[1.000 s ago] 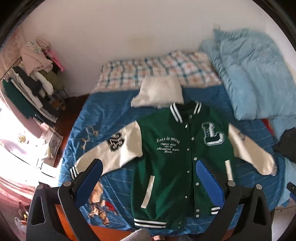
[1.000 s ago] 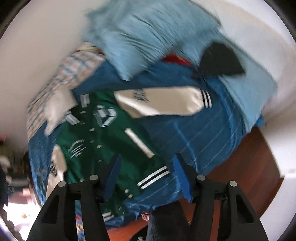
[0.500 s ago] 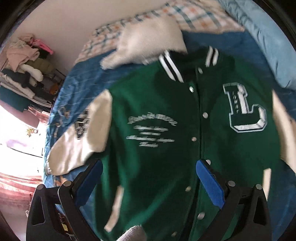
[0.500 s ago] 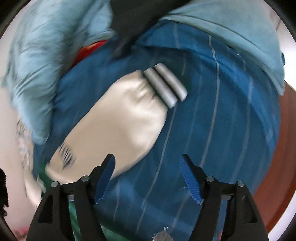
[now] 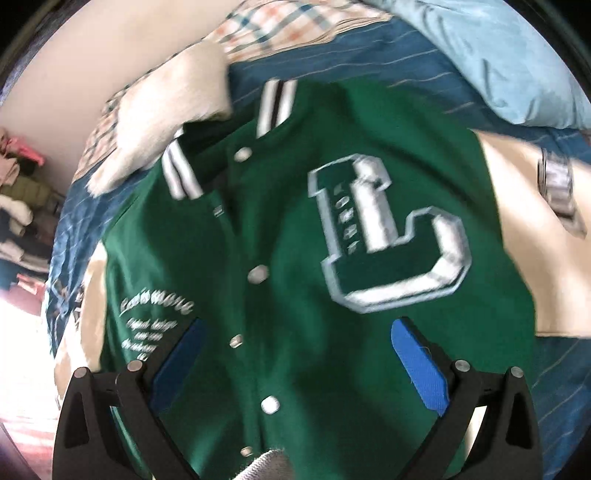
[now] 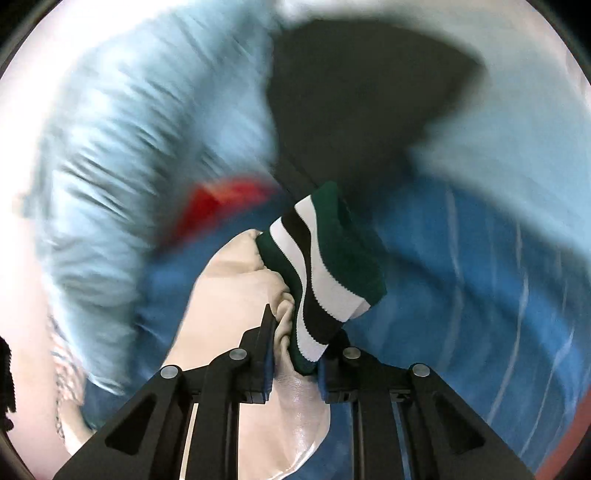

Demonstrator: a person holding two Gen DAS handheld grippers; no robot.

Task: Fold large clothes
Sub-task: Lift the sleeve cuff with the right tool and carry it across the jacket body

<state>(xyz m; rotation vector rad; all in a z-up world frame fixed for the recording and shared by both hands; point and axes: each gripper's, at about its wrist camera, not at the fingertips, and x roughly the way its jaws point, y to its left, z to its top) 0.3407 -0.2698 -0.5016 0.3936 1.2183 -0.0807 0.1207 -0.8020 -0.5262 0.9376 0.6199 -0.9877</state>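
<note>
A green varsity jacket (image 5: 295,221) with cream sleeves and a big white "L" patch lies face up, snapped shut, on the bed. My left gripper (image 5: 299,332) hovers close over its chest, jaws wide open, nothing between the blue pads. In the right wrist view, the jacket's cream sleeve (image 6: 229,288) ends in a green cuff with black and white stripes (image 6: 325,266). My right gripper (image 6: 295,350) is closing its jaws, and the pads pinch the bunched sleeve end at the cuff.
A blue striped sheet (image 5: 332,66) covers the bed. A white pillow (image 5: 173,110) and a plaid pillow (image 5: 288,22) lie by the collar, a light blue duvet (image 5: 498,48) at the right. Clothes (image 5: 18,206) hang far left. A black garment (image 6: 362,92) and something red (image 6: 221,199) lie beyond the cuff.
The left gripper dropped from above the whole bed to just over the jacket's chest. The right gripper swung to the sleeve end and its open jaws came together on the cuff.
</note>
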